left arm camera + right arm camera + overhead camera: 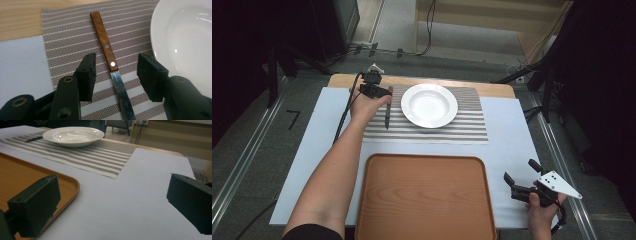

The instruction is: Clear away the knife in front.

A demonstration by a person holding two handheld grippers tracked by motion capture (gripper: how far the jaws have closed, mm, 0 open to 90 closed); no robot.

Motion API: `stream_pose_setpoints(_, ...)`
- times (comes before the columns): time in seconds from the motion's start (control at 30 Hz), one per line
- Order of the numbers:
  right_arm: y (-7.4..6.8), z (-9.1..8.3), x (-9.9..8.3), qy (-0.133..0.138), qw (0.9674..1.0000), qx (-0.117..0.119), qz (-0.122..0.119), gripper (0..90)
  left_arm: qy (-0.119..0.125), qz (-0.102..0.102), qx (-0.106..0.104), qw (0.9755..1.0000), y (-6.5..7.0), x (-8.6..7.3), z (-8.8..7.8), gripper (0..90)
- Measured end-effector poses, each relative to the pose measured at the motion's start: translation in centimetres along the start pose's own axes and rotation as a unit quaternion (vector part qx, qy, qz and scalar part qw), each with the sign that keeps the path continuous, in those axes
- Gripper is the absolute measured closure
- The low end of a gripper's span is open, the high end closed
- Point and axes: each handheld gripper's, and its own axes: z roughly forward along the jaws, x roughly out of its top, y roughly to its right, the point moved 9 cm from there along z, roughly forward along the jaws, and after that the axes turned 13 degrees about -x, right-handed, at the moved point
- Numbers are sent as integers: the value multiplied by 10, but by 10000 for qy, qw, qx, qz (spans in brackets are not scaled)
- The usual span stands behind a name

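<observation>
A table knife with a brown riveted wooden handle and a steel blade (110,62) lies flat on the striped brown-and-white woven placemat (462,127), just left of the white deep ceramic plate (429,105) that stands on the same mat. The left gripper (116,75) is at the far left of the table, its jaws spread wide to either side of the knife where handle meets blade, neither pad touching it; whether the tips rest on the mat is hard to tell. The person's left forearm (329,170) stretches far forward from the near edge, the hand wrapped round the gripper's body and its black cable (343,117) trailing back along the arm.

The right gripper (524,177) sits at the near right, held low over the white table cover (507,145), jaws wide apart with nothing between them. Just to its left lies the large orange-brown wooden tray (427,197), bare, between the person and the mat.
</observation>
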Motion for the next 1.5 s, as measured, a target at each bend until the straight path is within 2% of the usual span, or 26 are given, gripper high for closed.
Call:
stream_pose_setpoints(0.23,0,0,0,12,10000,15,31,0,-265,-220,-33,9994,1,0,14,610)
stream_pose_setpoints(0.33,1,0,0,17,10000,13,42,0,-418,-359,60,9985,2,0,22,630)
stream_pose_setpoints(0.57,1,0,0,23,10000,1,39,0,-491,-507,310,9970,-1,-1,26,659)
stream_pose_setpoints(0.6,1,0,0,18,10000,0,35,0,-505,-569,320,9966,-3,-2,28,660)
stream_pose_setpoints(0.97,1,0,0,29,10000,3,46,0,-613,-689,446,9947,-7,-5,40,689)
stream_pose_setpoints(1.03,1,0,0,30,10000,2,43,0,-591,-642,533,9948,-7,-5,41,701)
stream_pose_setpoints(1.07,1,0,0,32,10000,2,41,0,-628,-508,658,9946,-7,-6,42,736)
stream_pose_setpoints(1.23,1,0,0,26,10000,-8,35,0,-651,-342,757,9944,-7,-7,41,770)
stream_pose_setpoints(1.4,2,0,0,27,10000,-12,48,0,-590,-413,593,9956,-6,-8,39,772)
stream_pose_setpoints(1.5,2,0,0,33,10000,-5,49,0,-562,-354,520,9964,-4,-8,36,773)
